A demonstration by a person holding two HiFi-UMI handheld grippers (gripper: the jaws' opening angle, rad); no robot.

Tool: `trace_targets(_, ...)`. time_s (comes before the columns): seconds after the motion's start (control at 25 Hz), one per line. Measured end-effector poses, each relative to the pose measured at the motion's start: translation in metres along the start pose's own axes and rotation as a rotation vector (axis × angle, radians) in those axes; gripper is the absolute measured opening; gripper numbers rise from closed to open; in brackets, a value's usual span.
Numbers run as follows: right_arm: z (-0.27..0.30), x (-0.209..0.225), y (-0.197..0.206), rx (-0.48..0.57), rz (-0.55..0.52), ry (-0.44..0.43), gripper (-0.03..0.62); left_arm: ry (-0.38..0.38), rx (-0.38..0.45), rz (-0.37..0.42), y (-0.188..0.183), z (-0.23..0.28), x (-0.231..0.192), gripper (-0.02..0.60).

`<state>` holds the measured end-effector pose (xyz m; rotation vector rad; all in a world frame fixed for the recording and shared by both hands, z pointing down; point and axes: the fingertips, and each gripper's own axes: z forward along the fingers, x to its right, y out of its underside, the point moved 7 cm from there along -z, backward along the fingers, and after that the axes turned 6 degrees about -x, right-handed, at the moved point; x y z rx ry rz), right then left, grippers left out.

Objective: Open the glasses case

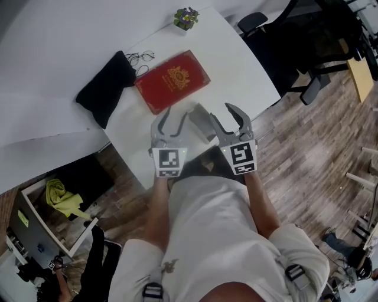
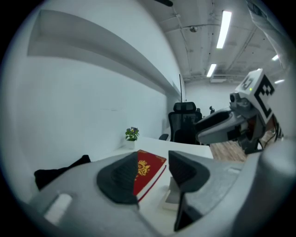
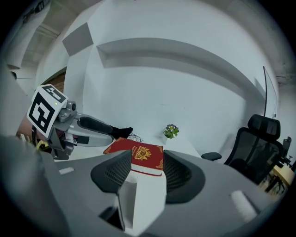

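At the near corner of the white table [image 1: 236, 65], the pale glasses case [image 3: 138, 199] shows between the parted, unpressing jaws of the right gripper [image 3: 147, 157], the left gripper [image 2: 152, 157] spread and empty; likely light, rigid and smooth, it wants pinching at its flap edge.

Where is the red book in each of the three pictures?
Head view: the book lies above the middle, tilted.
Left gripper view: the book sits low in the middle, partly hidden.
Right gripper view: the book sits just below the middle.
Shared landmark: the plant stands beyond the book in every view, also at and.
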<state>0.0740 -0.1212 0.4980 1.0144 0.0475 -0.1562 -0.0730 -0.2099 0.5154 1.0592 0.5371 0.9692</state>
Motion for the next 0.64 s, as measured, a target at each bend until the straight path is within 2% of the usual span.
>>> trace_targets(0.64,0.000,0.013,-0.006,0.023,-0.047,-0.102,0.202,-0.113,0.006,-0.020,-0.011,-0.012,0.008,0.207)
